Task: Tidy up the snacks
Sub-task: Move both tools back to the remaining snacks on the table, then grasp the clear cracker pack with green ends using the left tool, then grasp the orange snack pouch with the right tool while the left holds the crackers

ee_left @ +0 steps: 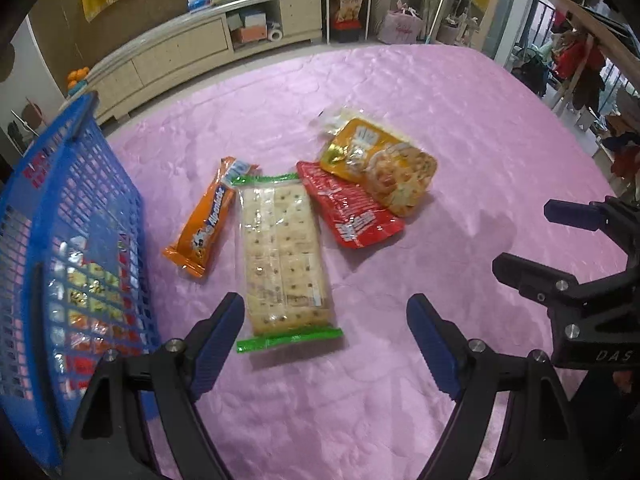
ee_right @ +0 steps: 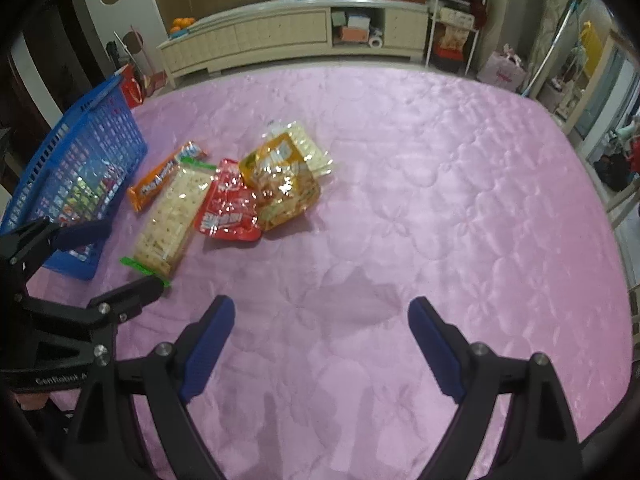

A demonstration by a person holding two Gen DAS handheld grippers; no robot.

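Readable text is sparse. Orange snack wrapper (ee_left: 204, 216), left of center in the left wrist view: white lettering, looks like "Alpenliebe", blurred. Right gripper (ee_left: 520, 240) body, right edge of that view: "DAS", cut off. Left gripper (ee_right: 96, 252) body, lower left of the right wrist view: "GenRobot A", cut off. Red packet (ee_left: 350, 210), center: white characters, illegible. Yellow pouch (ee_left: 384, 164): print unreadable.

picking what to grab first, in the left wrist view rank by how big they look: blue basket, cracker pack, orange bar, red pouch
1. blue basket, though it sits nearest the camera
2. cracker pack
3. red pouch and orange bar look about alike; the pouch is partly covered, so I won't rank them.
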